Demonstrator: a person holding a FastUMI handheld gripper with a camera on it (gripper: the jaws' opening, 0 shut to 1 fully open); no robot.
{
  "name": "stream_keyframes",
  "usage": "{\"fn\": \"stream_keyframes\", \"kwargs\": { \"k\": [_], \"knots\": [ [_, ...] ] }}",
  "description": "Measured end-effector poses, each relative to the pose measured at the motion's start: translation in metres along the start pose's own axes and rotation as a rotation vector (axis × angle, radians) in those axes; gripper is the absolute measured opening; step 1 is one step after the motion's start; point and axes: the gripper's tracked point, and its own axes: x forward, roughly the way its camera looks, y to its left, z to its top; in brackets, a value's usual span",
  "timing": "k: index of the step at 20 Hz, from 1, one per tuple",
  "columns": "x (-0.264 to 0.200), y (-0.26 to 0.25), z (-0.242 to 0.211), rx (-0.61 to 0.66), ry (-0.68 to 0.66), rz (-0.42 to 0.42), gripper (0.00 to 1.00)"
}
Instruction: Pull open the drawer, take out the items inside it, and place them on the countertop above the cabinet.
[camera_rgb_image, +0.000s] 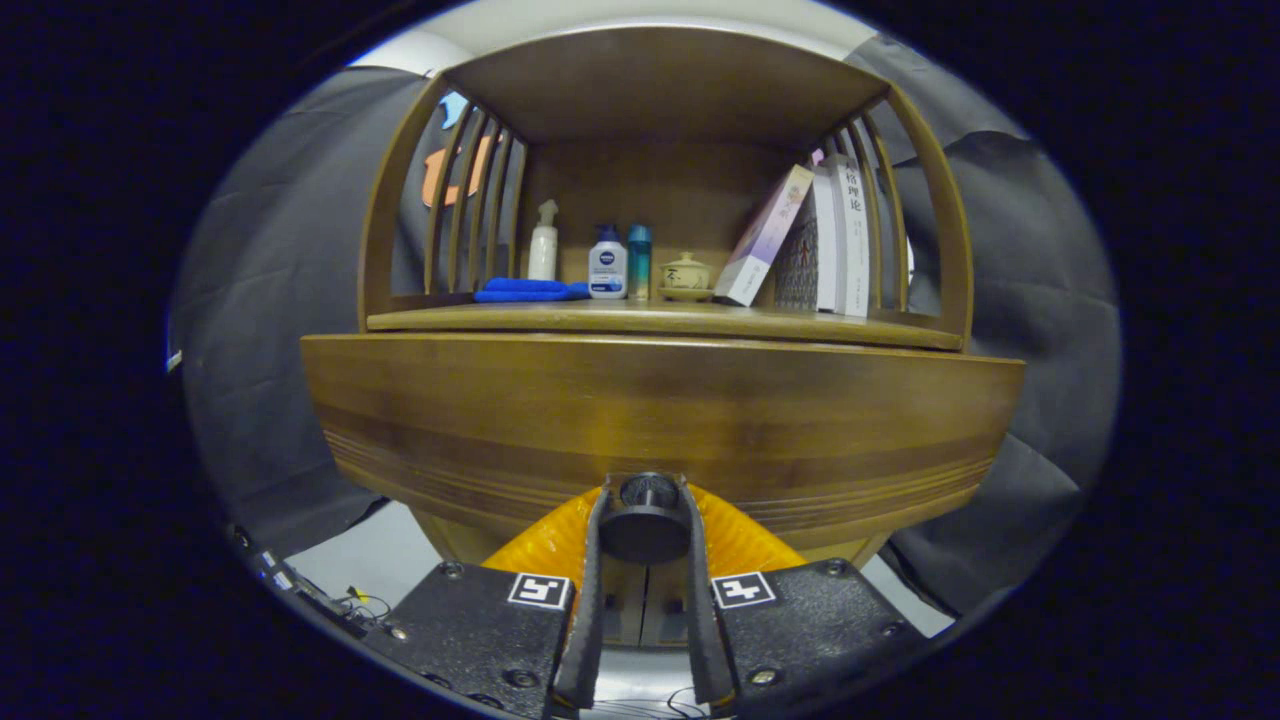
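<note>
- Drawer (660, 420): wide front panel of brown wood with a visible grain and several fine horizontal grooves along its lower part. It sits directly below the countertop and spans almost the full cabinet width. Whether it is pulled out at all cannot be judged from this angle; its interior is hidden.
- Drawer knob (646, 520): round, dark, mounted low at the centre of the drawer front, projecting toward the camera.
- Countertop (660, 322): flat brown wooden surface above the drawer, under a shelf hood with slatted sides.
- Gripper (646, 505): both fingers stand against the knob, one on each side.
</note>
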Motion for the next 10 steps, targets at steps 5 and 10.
{"fn": "stream_keyframes", "kwargs": {
  "k": [5,10],
  "knots": [
    [-0.027,0.001,-0.008,-0.007,0.007,0.009,0.38],
    [-0.051,0.004,-0.021,-0.012,0.025,0.027,0.39]
  ]
}}
